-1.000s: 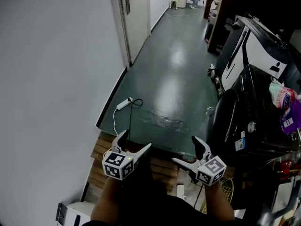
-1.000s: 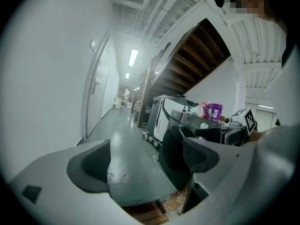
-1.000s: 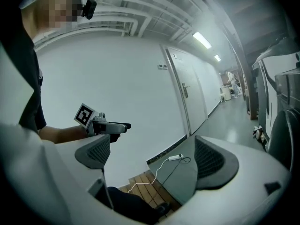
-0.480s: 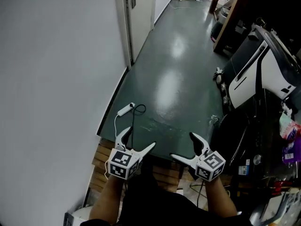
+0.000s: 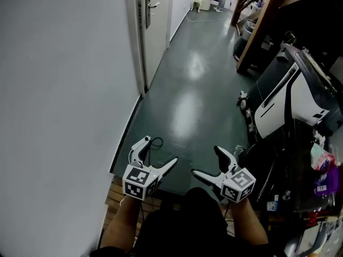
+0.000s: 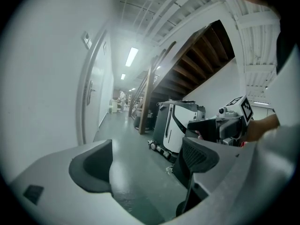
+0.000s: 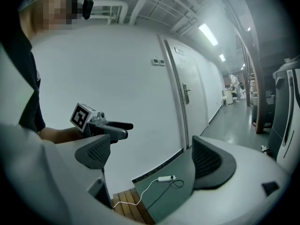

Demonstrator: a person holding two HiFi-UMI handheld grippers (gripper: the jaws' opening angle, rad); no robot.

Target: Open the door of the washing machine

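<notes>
Far left: white wall (image 5: 64,90). Then left gripper (image 5: 157,152) over green floor (image 5: 187,100), jaws wide apart, nothing between them. Beside it right gripper (image 5: 206,161), jaws likewise apart, empty. Low at right: dark washing machine (image 5: 276,167), near right gripper, untouched; open or closed, cannot tell.

The washing machine (image 5: 293,173) is a black front-loader standing on the floor (image 5: 187,90) at the lower right of the head view, seen steeply from above, with its front turned toward the open corridor. Its round door (image 5: 262,162) is dark and bulges out from that front. Whether it sits fully shut cannot be told. A small pale sticker (image 5: 275,202) shows on the machine near the door.
</notes>
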